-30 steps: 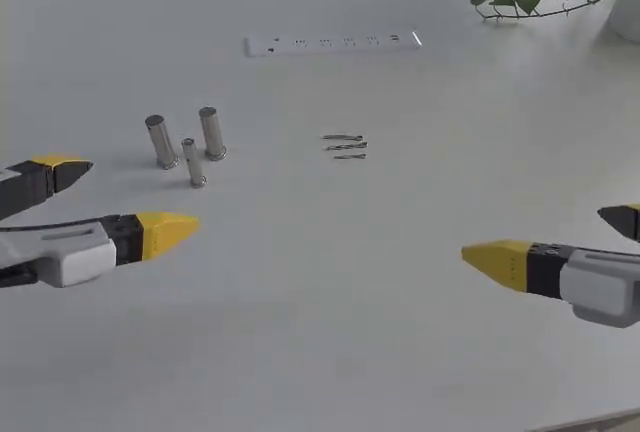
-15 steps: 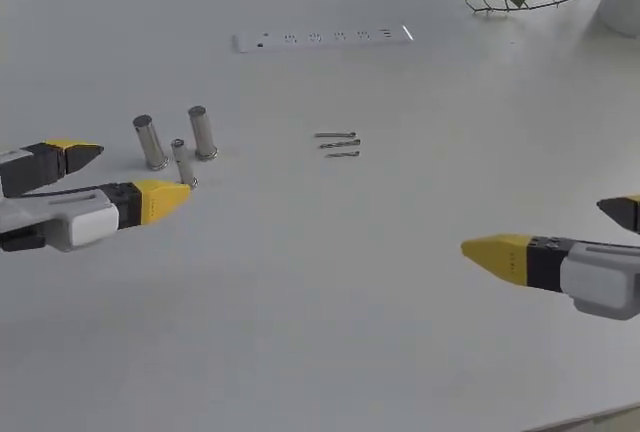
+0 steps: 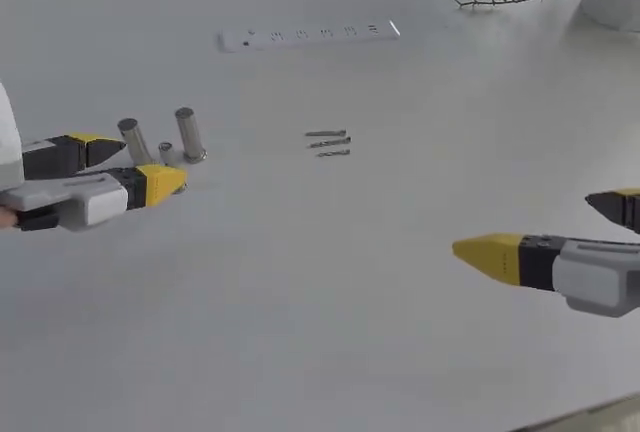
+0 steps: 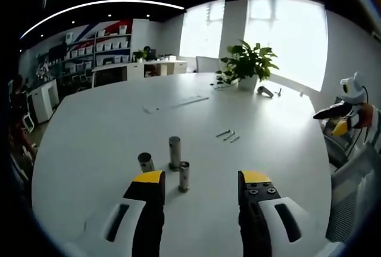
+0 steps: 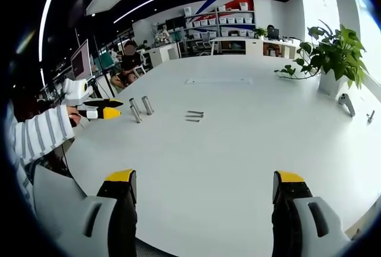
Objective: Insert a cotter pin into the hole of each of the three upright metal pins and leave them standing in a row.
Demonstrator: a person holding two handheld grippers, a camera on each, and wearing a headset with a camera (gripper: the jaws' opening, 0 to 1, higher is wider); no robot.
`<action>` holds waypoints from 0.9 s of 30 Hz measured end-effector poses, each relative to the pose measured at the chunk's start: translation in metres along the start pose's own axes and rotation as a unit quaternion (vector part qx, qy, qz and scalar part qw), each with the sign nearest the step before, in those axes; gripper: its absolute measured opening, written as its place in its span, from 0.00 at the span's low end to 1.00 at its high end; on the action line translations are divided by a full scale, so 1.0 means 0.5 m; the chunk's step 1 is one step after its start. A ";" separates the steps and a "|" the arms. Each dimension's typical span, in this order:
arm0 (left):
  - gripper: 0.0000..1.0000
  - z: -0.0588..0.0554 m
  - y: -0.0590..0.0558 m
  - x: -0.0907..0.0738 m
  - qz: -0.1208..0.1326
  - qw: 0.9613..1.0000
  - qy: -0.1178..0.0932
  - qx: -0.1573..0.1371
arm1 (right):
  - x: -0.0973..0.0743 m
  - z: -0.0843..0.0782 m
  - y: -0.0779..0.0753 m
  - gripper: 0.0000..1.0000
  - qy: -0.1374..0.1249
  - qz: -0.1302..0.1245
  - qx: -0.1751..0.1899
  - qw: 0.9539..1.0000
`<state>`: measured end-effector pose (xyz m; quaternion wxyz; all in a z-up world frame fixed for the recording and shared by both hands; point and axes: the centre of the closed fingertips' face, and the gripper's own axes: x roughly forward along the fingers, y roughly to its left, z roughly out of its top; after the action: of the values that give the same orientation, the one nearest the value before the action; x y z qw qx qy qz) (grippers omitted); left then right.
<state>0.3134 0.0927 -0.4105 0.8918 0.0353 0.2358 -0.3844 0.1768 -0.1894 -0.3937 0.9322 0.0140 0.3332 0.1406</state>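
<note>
While jaws gape, left tool (image 4: 202,178) faces metal pins (image 4: 174,151).

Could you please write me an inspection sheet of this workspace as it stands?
Surface: white table, plain and level.
Job's things: three metal pins upright in a loose cluster, not a row; three cotter pins lying side by side, apart from them; none inserted.
Clutter: power strip at the far side; potted plant near the far edge.
Grippers: left gripper open, fingers close to the metal pins, holding nothing; right gripper open over bare table.
Cables: nothing seen.
Surroundings: office with shelves, windows and a seated person.
</note>
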 end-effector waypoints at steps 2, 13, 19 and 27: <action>0.44 0.001 0.004 0.005 0.001 1.000 0.001 0.002 | 0.001 -0.001 -0.001 0.94 0.001 -0.001 0.001 1.000; 0.30 -0.014 0.029 0.031 0.006 1.000 0.016 0.004 | 0.008 -0.002 0.010 0.94 0.006 0.003 -0.004 1.000; 0.27 -0.025 0.041 0.046 0.008 1.000 0.024 0.003 | 0.012 -0.004 0.013 0.94 0.011 0.006 -0.007 1.000; 0.22 -0.032 0.050 0.064 0.007 0.999 0.032 0.005 | 0.019 -0.005 0.016 0.94 0.015 0.007 -0.008 1.000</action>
<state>0.3437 0.0927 -0.4418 0.8863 0.0535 0.2626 -0.3778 0.1803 -0.1793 -0.4006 0.9261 0.0070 0.3462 0.1495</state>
